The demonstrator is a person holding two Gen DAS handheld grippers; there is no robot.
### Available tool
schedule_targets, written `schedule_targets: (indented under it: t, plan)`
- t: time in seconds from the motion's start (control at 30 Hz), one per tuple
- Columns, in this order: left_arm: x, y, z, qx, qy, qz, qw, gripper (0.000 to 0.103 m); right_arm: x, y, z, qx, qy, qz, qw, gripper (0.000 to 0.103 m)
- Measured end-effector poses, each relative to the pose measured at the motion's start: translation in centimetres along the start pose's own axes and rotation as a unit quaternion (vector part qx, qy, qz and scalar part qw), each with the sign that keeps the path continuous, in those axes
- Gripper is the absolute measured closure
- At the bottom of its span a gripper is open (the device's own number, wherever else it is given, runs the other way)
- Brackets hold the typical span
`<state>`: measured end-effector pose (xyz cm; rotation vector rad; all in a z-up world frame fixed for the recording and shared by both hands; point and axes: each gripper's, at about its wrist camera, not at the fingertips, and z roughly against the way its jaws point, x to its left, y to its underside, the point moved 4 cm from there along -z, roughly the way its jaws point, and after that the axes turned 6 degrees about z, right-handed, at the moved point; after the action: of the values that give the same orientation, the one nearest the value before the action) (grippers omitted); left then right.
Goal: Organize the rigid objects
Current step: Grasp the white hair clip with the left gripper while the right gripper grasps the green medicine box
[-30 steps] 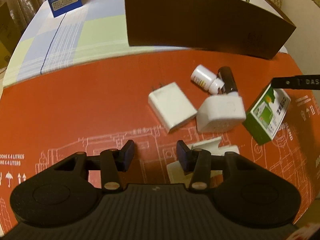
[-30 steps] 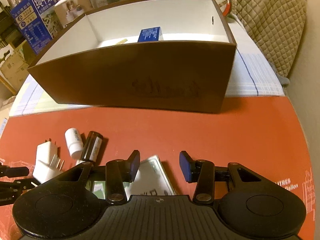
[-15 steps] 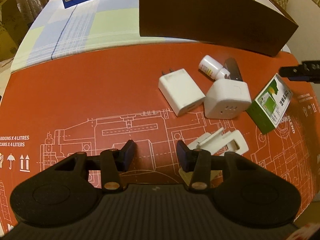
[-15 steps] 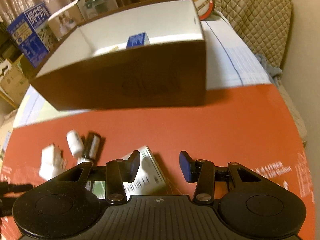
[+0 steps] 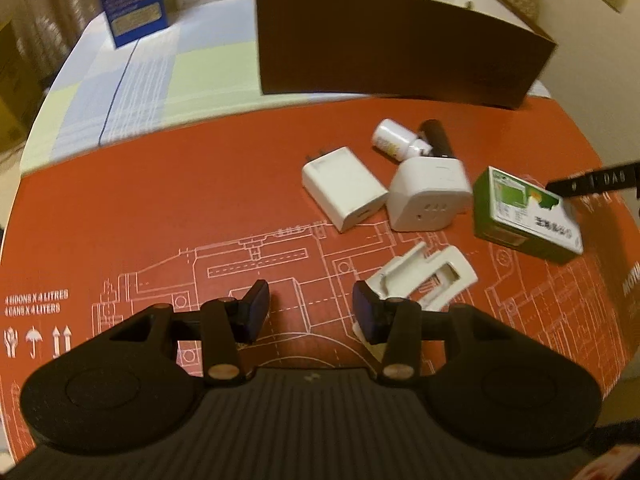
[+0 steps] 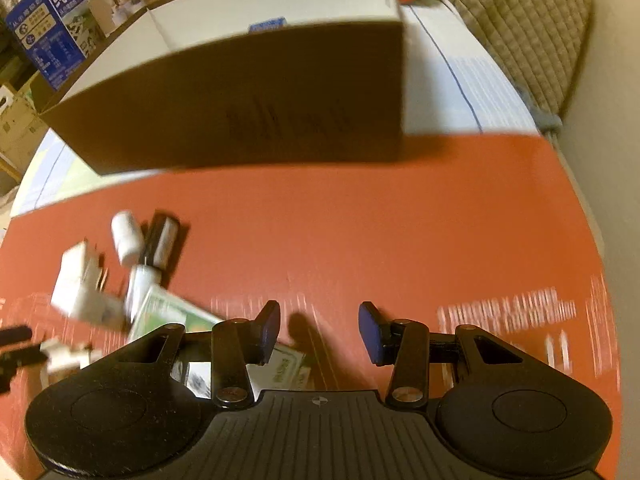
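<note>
Counting what lies loose on the red printed sheet [image 5: 168, 200] covering the counter gives six things: one flat white USB charger [image 5: 343, 187], one white cube plug adapter [image 5: 430, 194], one white plastic clip bracket [image 5: 424, 276], one small white bottle [image 5: 394, 142], one dark brown vial [image 5: 437, 142] and one green and white carton [image 5: 524, 216]. One brown cardboard box [image 5: 396, 46], open at the top with a white inside, stands beyond them; the right wrist view shows one blue item [image 6: 267, 26] inside it. One blue milk carton [image 6: 48, 36] stands further off to the left.

Two tools are in view. The left tool [image 5: 310, 310] hangs over the sheet with its jaws spread and nothing between them. The bracket lies just beside its right finger, partly hidden behind it; the charger and the adapter sit ahead and to the right, touching or nearly so, with the bottle and vial just past them and the box beyond.

The right tool [image 6: 318, 330] also has its jaws spread, only bare sheet between them. The green carton [image 6: 180, 312] lies under and left of its left finger, the blurred cluster of white parts further left, and the box straight ahead. The tip of the right tool [image 5: 592, 180] shows in the left wrist view just over the carton's far corner; contact cannot be told.
</note>
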<state>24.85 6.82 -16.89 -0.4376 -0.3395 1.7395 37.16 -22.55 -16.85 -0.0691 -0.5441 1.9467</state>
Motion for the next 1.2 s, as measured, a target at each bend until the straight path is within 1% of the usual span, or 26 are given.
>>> schedule_targets:
  t: [0.1, 0.2, 0.27, 0.3, 0.33, 0.4, 0.43, 0.47, 0.5, 0.53, 0.63, 0.77, 0.8, 0.87, 0.93, 1.0, 1.13, 1.2]
  plan:
    - [-0.5, 0.1, 0.6, -0.005, 0.021, -0.023, 0.9995, 0.062, -0.2, 2.5, 0.9, 0.003, -0.011, -0.016, 1.0, 0.062]
    - [-1.2, 0.1, 1.2, -0.011, 0.041, -0.051, 0.9978, 0.061, 0.0, 4.2, 2.2, -0.009, -0.021, -0.032, 0.999, 0.062]
    - [-1.8, 0.1, 1.5, -0.014, 0.059, -0.071, 0.9956, 0.059, 0.2, 4.7, 3.3, -0.029, -0.028, -0.047, 0.998, 0.062]
    - [-2.2, 0.1, 1.6, -0.015, 0.067, -0.082, 0.9943, 0.054, 0.4, 4.8, 3.7, -0.038, -0.032, -0.048, 0.998, 0.062]
    - [-2.6, 0.1, 1.6, -0.016, 0.072, -0.095, 0.9927, 0.05, 0.7, 4.8, 4.3, -0.045, -0.038, -0.046, 0.997, 0.062]
    - [-3.4, 0.1, 1.6, -0.02, 0.08, -0.115, 0.9899, 0.049, 1.4, 4.7, 4.8, -0.052, -0.045, -0.031, 0.997, 0.062]
    - [-3.9, 0.1, 1.5, -0.021, 0.088, -0.126, 0.9879, 0.046, 1.9, 4.4, 4.8, -0.051, -0.046, -0.021, 0.997, 0.059]
    - [-4.3, 0.2, 1.4, -0.022, 0.092, -0.135, 0.9864, 0.044, 2.5, 4.3, 4.8, -0.052, -0.045, -0.012, 0.998, 0.053]
    - [-4.7, 0.2, 1.2, -0.023, 0.092, -0.145, 0.9848, 0.041, 3.0, 4.2, 4.8, -0.056, -0.046, -0.005, 0.997, 0.049]
    - [-5.2, 0.3, 0.9, -0.024, 0.091, -0.159, 0.9828, 0.041, 3.4, 4.2, 4.7, -0.061, -0.049, 0.001, 0.997, 0.042]
    - [-6.1, 0.4, 0.0, -0.025, 0.077, -0.185, 0.9794, 0.041, 5.1, 4.1, 4.2, -0.064, -0.06, 0.03, 0.996, 0.034]
    - [-6.8, 0.4, -1.5, -0.02, 0.059, -0.198, 0.9781, 0.043, 7.2, 4.0, 2.9, -0.052, -0.055, 0.09, 0.993, 0.033]
    - [-6.9, 0.5, -1.8, -0.019, 0.056, -0.2, 0.9779, 0.046, 7.6, 3.9, 2.6, -0.05, -0.051, 0.103, 0.992, 0.033]
    - [-6.8, 0.5, -2.2, -0.017, 0.05, -0.19, 0.9803, 0.052, 8.4, 3.7, 2.0, -0.048, -0.043, 0.127, 0.99, 0.033]
    - [-6.4, 0.4, -2.4, -0.015, 0.047, -0.17, 0.9842, 0.062, 8.8, 3.5, 1.5, -0.045, -0.036, 0.144, 0.988, 0.033]
    - [-6.0, 0.2, -2.4, -0.017, 0.04, -0.148, 0.988, 0.063, 9.0, 3.4, 0.9, -0.043, -0.032, 0.153, 0.987, 0.033]
    - [-4.7, -0.2, -2.3, -0.015, 0.024, -0.074, 0.9969, 0.067, 8.8, 3.3, 0.2, -0.04, -0.034, 0.159, 0.986, 0.033]
    - [-4.3, -0.4, -2.3, -0.013, 0.019, -0.055, 0.9982, 0.067, 8.7, 3.1, -0.3, -0.037, -0.034, 0.157, 0.986, 0.033]
